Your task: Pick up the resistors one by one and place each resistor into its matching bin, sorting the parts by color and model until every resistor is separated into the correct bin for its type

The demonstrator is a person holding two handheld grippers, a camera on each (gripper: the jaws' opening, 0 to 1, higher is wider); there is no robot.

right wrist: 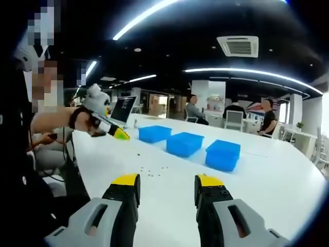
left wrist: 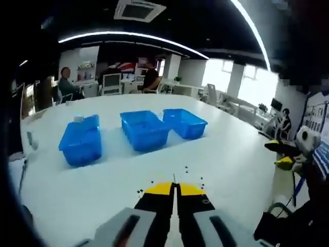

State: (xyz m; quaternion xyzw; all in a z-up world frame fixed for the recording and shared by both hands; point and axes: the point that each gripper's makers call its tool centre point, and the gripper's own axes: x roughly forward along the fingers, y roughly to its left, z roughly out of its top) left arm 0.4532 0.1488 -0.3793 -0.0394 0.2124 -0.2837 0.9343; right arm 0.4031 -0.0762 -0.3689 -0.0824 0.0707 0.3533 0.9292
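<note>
my left claw point(left wrist: 176, 189) and right claw point(right wrist: 166, 184) have grey bodies, black fingers with yellow tips; a dark strap wraps my wrist.

Far ahead of the tool, two seated people point(left wrist: 69, 82) point(left wrist: 150, 77) at desks beyond the white table point(left wrist: 236, 154) — monitors point(left wrist: 111, 80) between them. High overhead, a ceiling air vent point(left wrist: 138, 9) and a curved light strip point(left wrist: 133, 36). Off left of the other tool — an open laptop point(right wrist: 123, 109), more seated people point(right wrist: 194, 109) behind.

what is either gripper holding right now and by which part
Right gripper is open and empty. Left gripper is shut; whether a tiny resistor sits between its tips cannot be told.
</note>
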